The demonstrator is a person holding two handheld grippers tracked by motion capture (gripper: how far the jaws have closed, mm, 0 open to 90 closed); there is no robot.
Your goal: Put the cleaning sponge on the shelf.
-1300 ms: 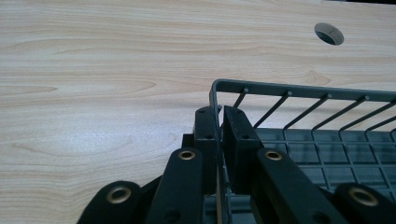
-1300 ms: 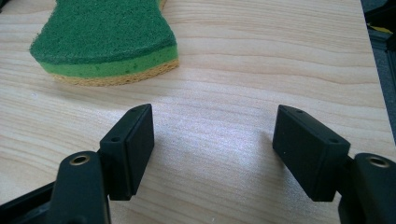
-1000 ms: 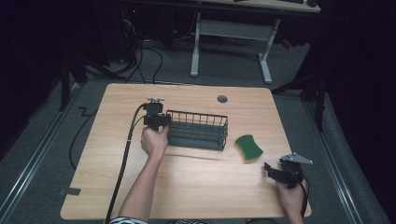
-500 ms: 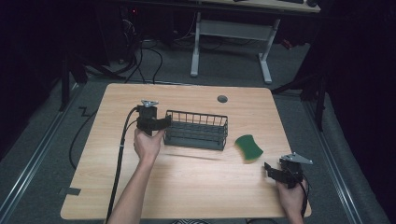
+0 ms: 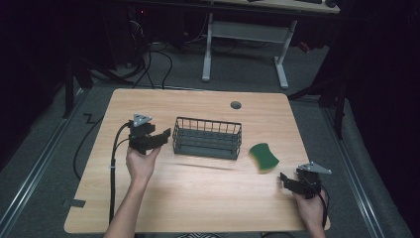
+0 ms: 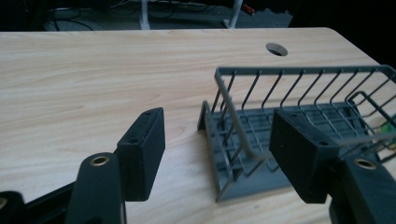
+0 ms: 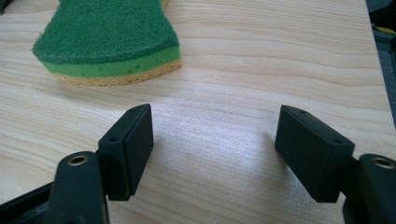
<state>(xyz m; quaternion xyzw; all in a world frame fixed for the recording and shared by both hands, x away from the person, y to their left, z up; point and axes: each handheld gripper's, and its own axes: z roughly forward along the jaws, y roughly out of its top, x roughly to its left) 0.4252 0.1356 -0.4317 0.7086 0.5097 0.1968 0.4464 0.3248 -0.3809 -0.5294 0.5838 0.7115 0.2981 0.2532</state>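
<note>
On the light wooden table (image 5: 198, 193), a dark grey wire basket (image 5: 208, 137) is standing near the middle, its long side running left to right, with nothing lying on its slatted floor. The left gripper (image 5: 161, 137) is hovering just beside the basket's left end, held in the person's left hand (image 5: 140, 163), its jaws standing wide apart and gripping nothing; a black cable (image 5: 113, 168) is trailing from it toward the near edge. In the left gripper view the basket's (image 6: 299, 112) left end wall is sitting between the two spread jaws, a little beyond them, and the pictures are not showing any contact with the wire. A green scouring sponge (image 5: 263, 156) with a yellow underside is lying flat on the table to the right of the basket, close to it but apart. The right gripper (image 5: 287, 181) is resting low at the near right of the table, held in the right hand (image 5: 311, 210), near the sponge and not touching it. In the right gripper view its jaws are gaping over bare wood, with the sponge (image 7: 109, 37) lying beyond them to the left. A round cable hole (image 5: 236, 105) is sitting in the tabletop behind the basket.
</note>
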